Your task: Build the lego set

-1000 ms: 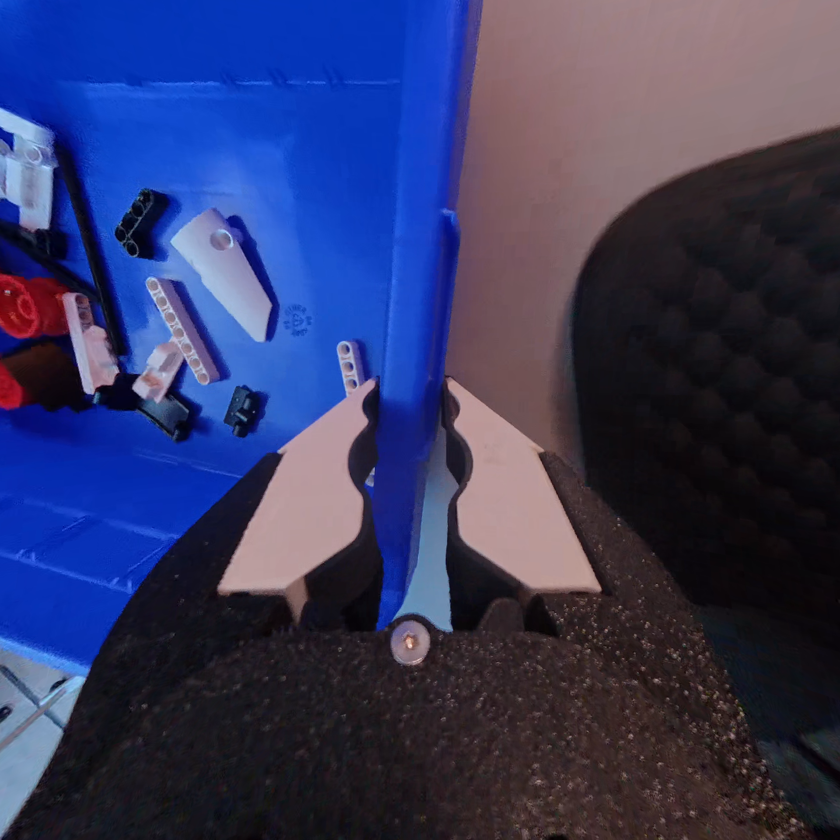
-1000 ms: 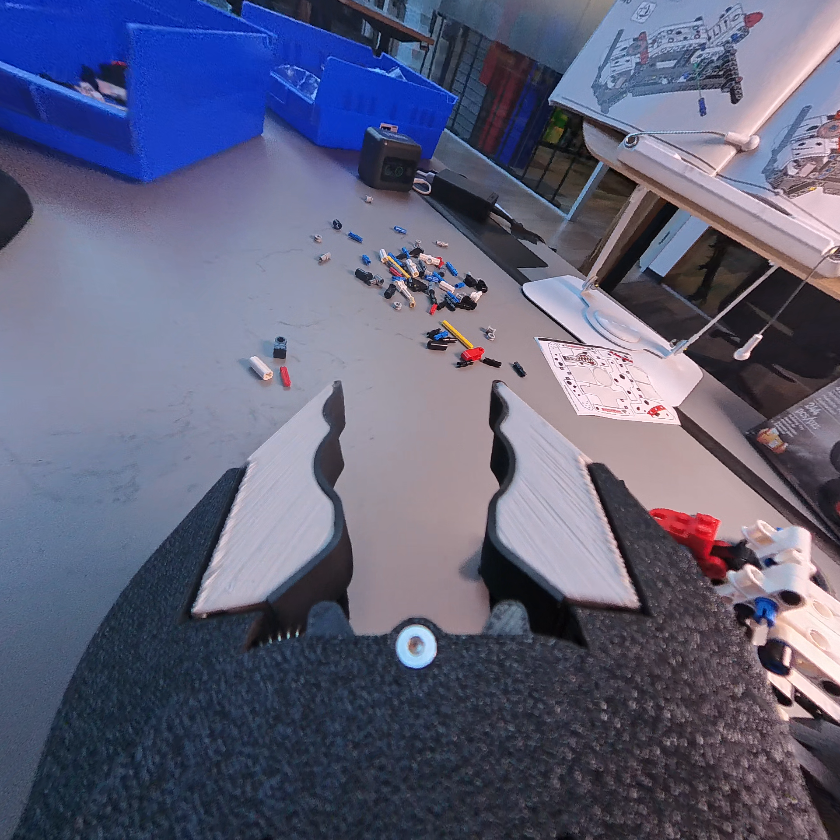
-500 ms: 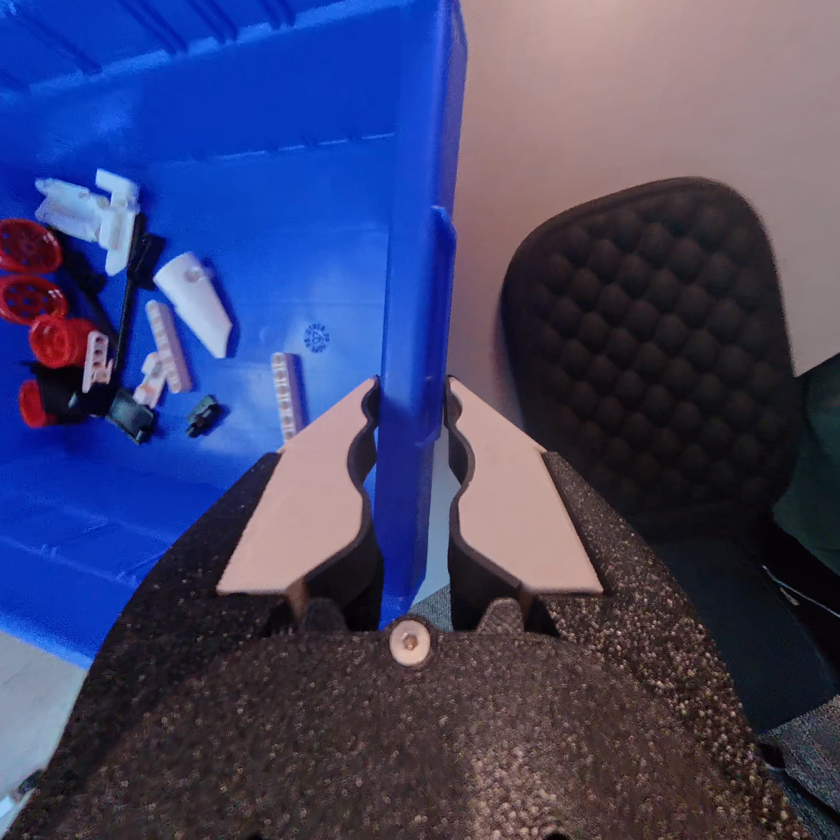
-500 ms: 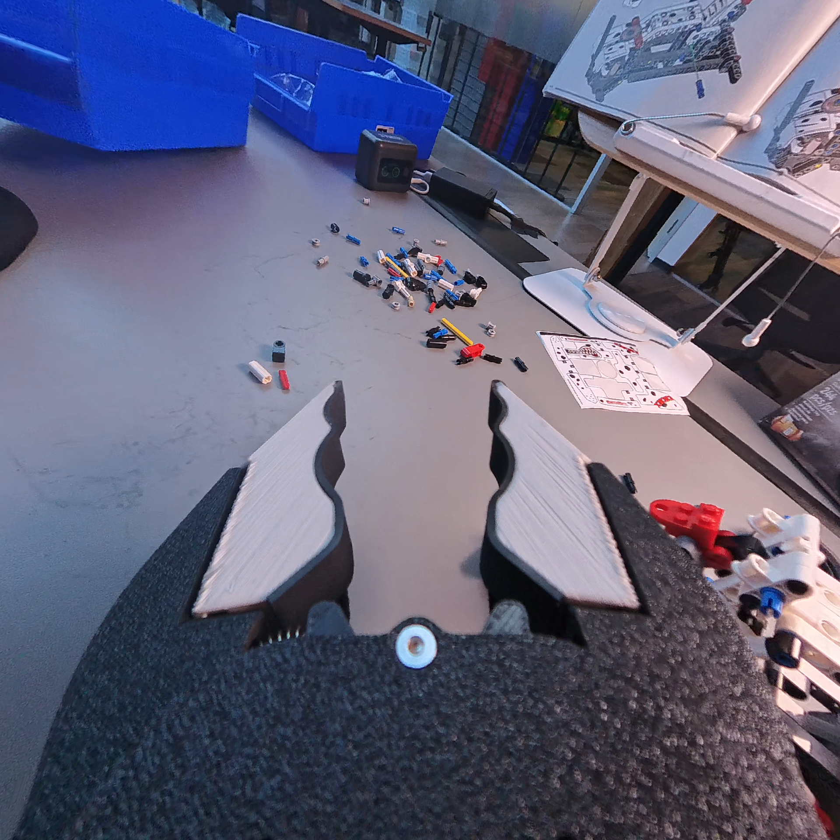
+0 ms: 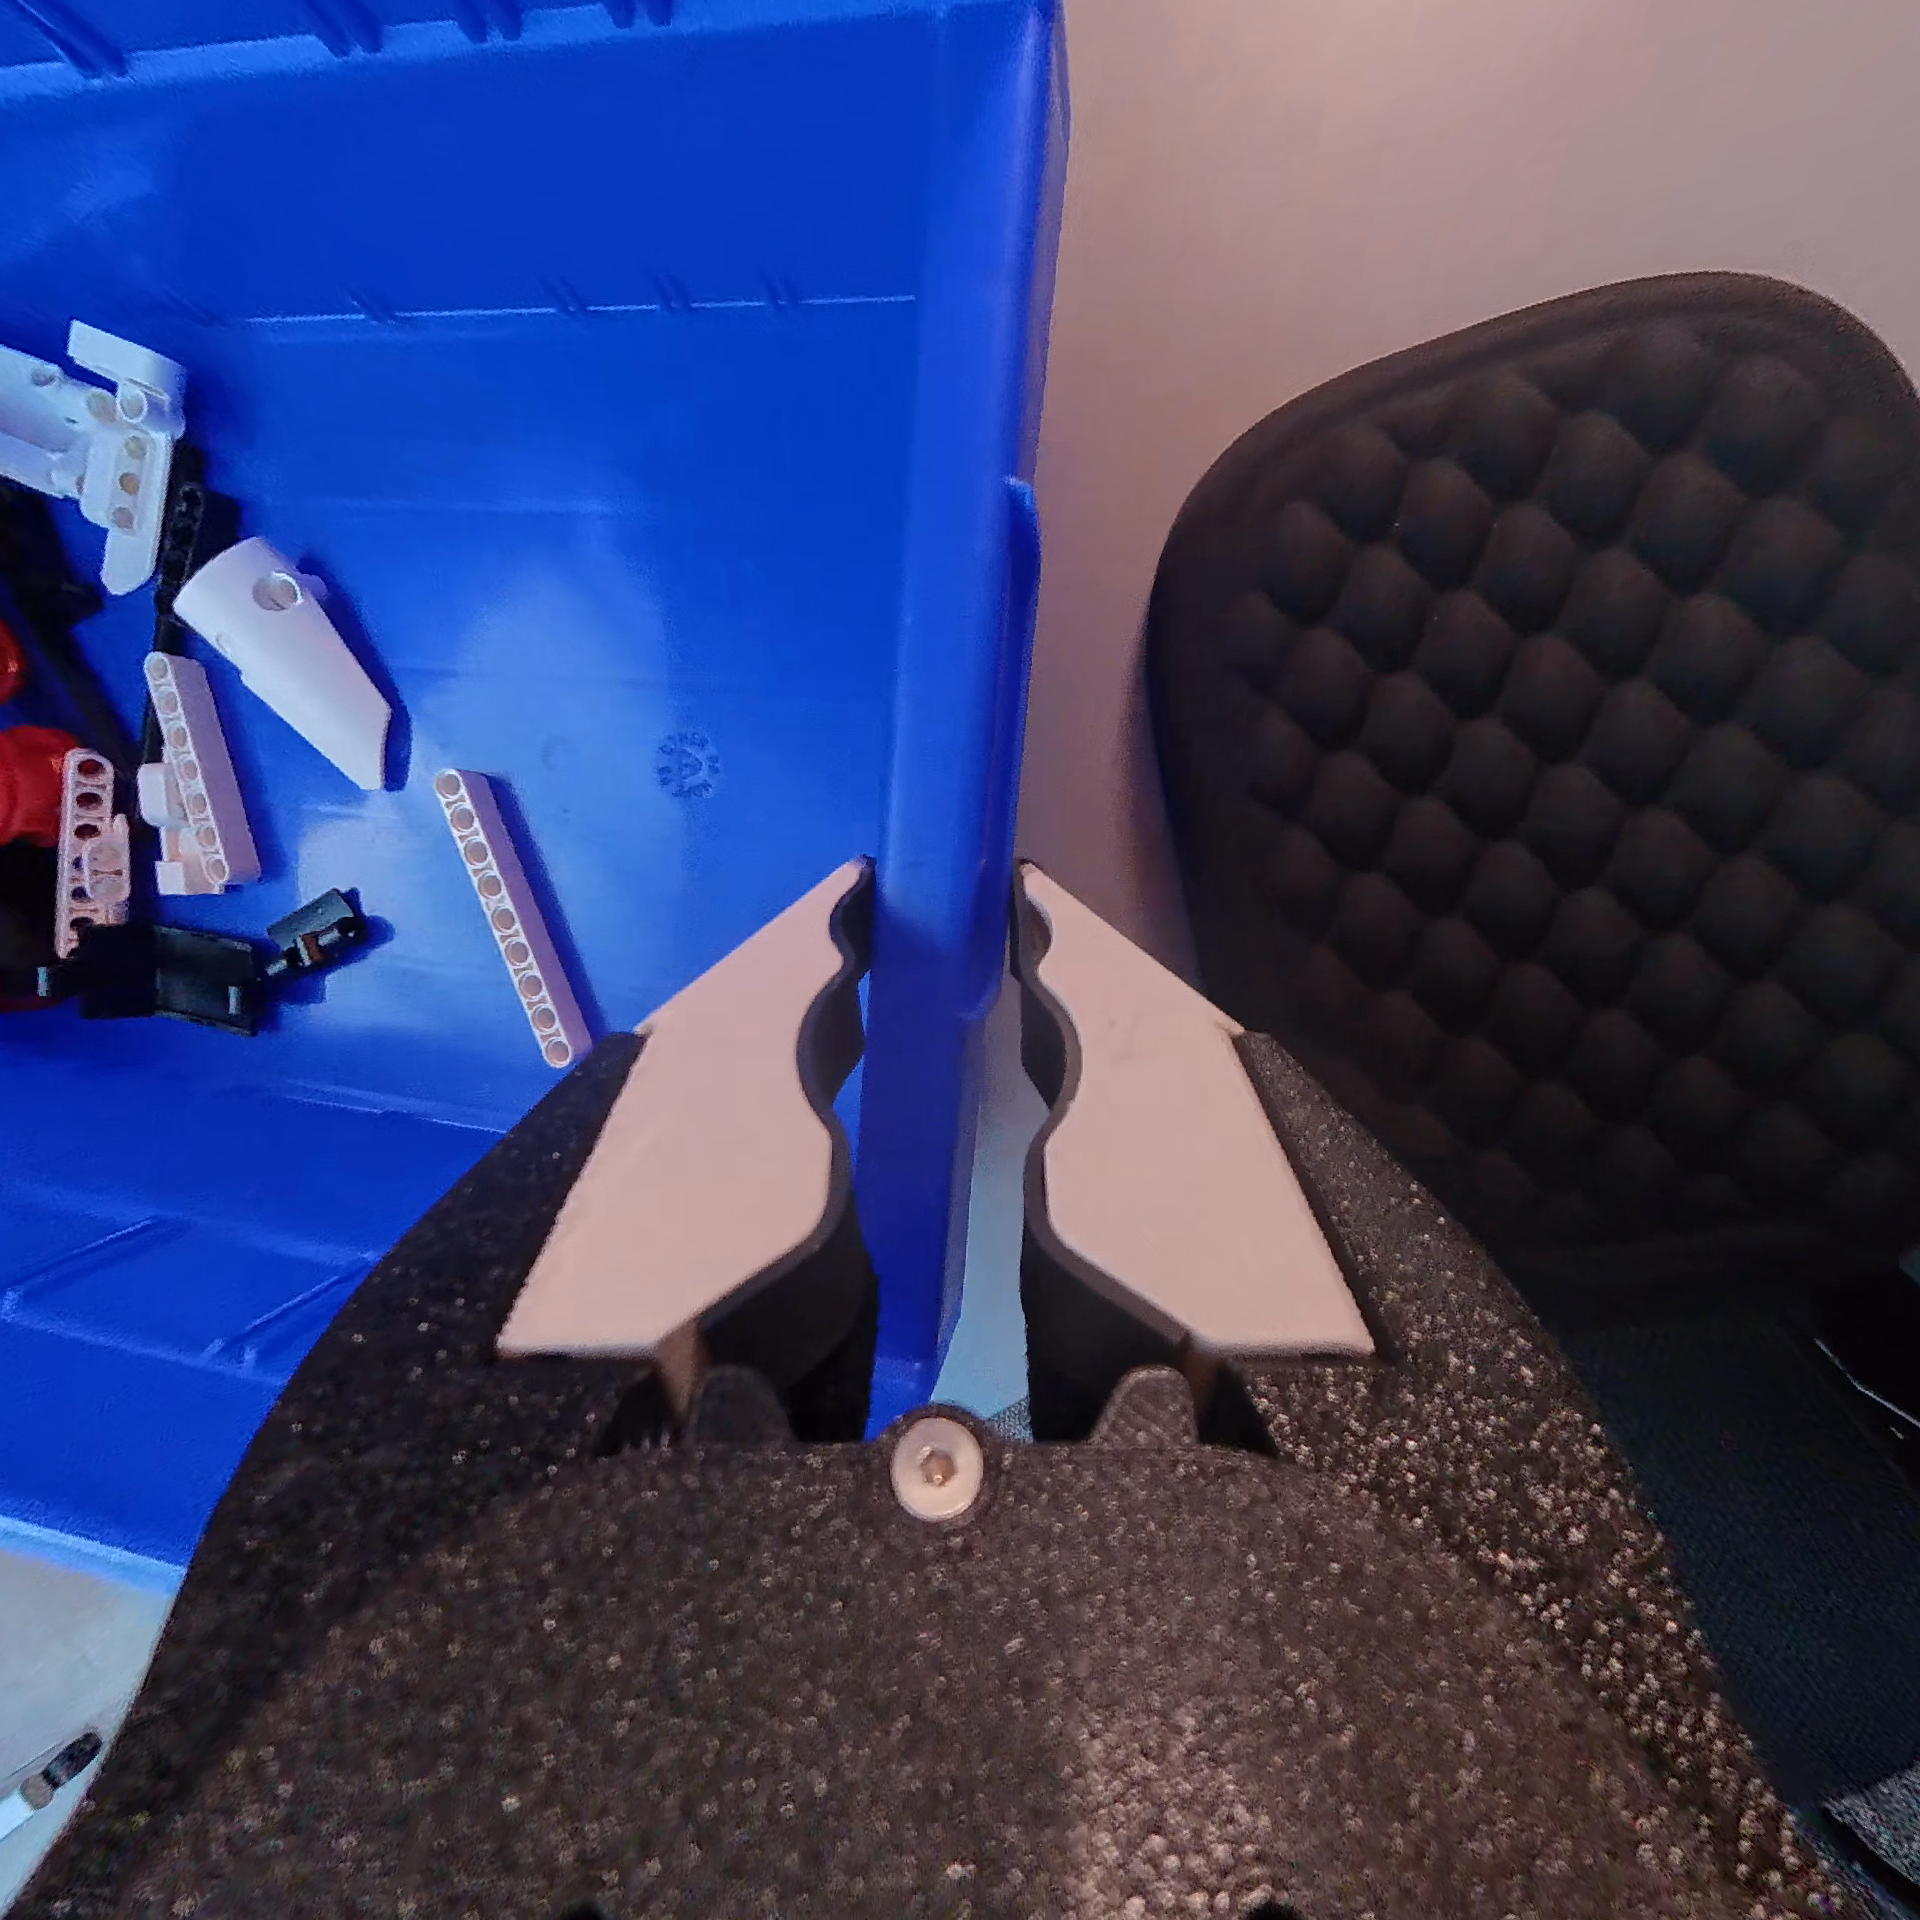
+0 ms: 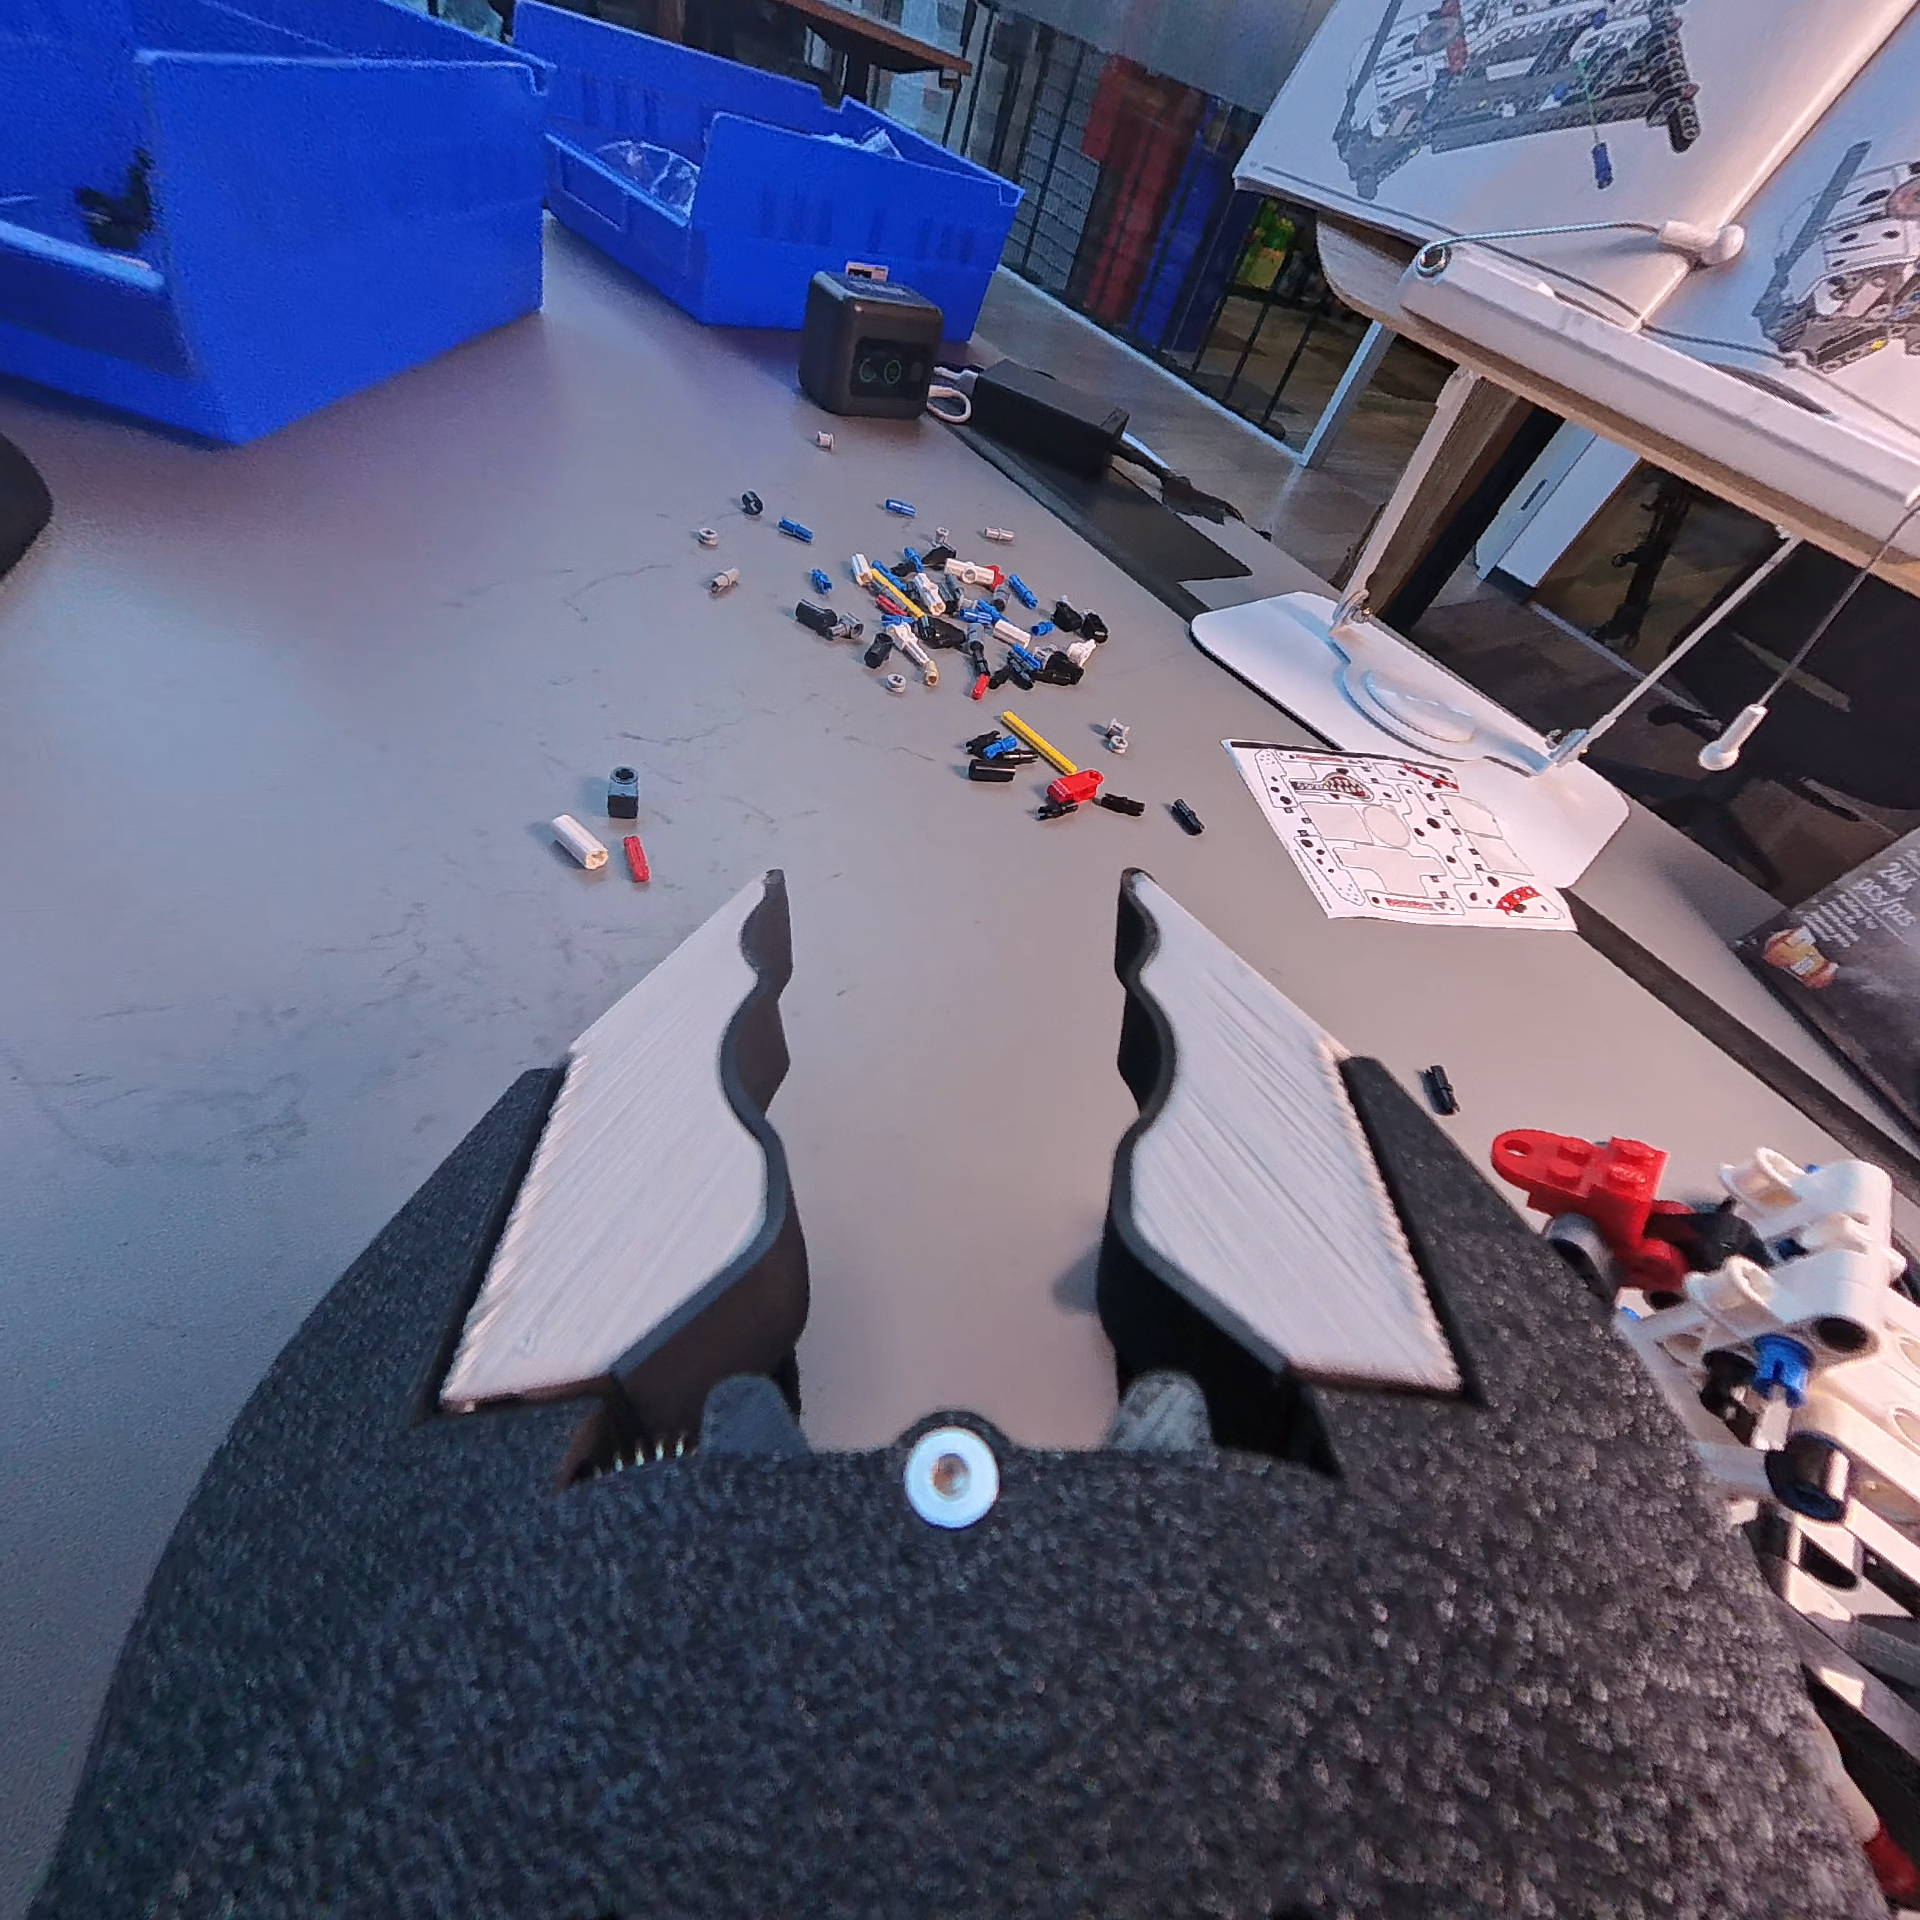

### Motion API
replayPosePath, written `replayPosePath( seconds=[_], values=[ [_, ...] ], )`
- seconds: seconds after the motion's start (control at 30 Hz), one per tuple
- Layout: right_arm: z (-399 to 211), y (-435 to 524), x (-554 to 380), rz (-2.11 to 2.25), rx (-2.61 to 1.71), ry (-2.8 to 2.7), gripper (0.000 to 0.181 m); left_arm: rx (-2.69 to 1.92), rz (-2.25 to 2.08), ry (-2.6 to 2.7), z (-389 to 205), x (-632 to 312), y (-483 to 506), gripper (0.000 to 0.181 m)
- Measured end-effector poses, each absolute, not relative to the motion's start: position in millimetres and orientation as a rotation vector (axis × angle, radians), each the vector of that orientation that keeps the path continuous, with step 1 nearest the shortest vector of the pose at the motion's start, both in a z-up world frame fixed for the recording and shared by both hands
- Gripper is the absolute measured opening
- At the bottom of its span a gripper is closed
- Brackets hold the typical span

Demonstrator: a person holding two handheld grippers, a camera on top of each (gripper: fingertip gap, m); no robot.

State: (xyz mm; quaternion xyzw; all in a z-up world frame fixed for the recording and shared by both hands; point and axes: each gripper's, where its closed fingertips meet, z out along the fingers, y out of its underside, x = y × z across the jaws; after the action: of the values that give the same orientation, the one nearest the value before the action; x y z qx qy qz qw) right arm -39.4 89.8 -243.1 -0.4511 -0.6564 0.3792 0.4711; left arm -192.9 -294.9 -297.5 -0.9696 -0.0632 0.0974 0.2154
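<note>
Fingers of the left gripper [image 5: 943,883] straddle the side wall of a blue bin [image 5: 966,623], one finger inside it and one outside; both pads lie close against the wall, pinching it. Beyond that wall a black quilted chair back [image 5: 1558,748] fills the right of the left wrist view.

Inside the bin, well to the left of the fingers, loose lego pieces lie on the floor: a white curved panel [image 5: 286,660], a long white beam [image 5: 504,914] nearest the inner finger, a shorter white beam [image 5: 200,774], red wheels [image 5: 26,779] at the edge of the view, and a small black connector [image 5: 317,930].

The right gripper [image 6: 951,883] hangs over a grey table [image 6: 312,987] with its fingers spread wide and nothing between them. A partly built lego model [image 6: 1766,1299], white, red and black, sits just beside the right finger, at the right edge of the view. Two more blue bins [image 6: 343,229] stand at the far left of the table. An instruction booklet on a stand [image 6: 1558,156] rises at the upper right, with a sticker sheet [image 6: 1392,831] flat below it. A scatter of small pins and axles [image 6: 956,623] lies ahead of the fingertips, well apart from them, and a white connector [image 6: 578,840], red pin [image 6: 635,858] and grey bush [image 6: 622,792] lie nearer, to the left.
</note>
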Motion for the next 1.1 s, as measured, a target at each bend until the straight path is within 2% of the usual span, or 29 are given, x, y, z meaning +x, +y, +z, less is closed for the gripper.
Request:
replayPosePath(
  seconds=[0.4, 0.57, 0.7, 0.8, 0.93, 1.1],
  values=[
    [-242.3, 90.0, -37.9, 0.916, -1.103, -1.603, 0.063, -2.628, 0.492, -0.249, -299.8, -250.1, -291.9, 0.028],
    [-241.6, 89.5, -38.0, 0.925, -1.102, -1.603, 0.063, -2.302, 0.316, -0.337, -250.8, -232.6, -260.5, 0.036],
    [-243.8, 85.2, -39.6, 0.93, -1.093, -1.622, 0.063, -1.918, 0.003, -0.262, -200.2, -190.4, -189.9, 0.04],
    [-243.3, 82.3, -38.9, 0.931, -1.081, -1.628, 0.063, -1.823, -0.096, -0.204, -194.5, -177.9, -132.4, 0.044],
    [-239.5, 84.4, -36.2, 0.919, -1.068, -1.616, 0.063, -1.845, -0.126, -0.185, -206.0, -190.2, -57.2, 0.038],
    [-235.0, 90.9, -34.2, 0.902, -1.058, -1.6, 0.063, -2.03, 0.053, -0.225, -243.7, -247.3, 7.9, 0.018]
  ],
)
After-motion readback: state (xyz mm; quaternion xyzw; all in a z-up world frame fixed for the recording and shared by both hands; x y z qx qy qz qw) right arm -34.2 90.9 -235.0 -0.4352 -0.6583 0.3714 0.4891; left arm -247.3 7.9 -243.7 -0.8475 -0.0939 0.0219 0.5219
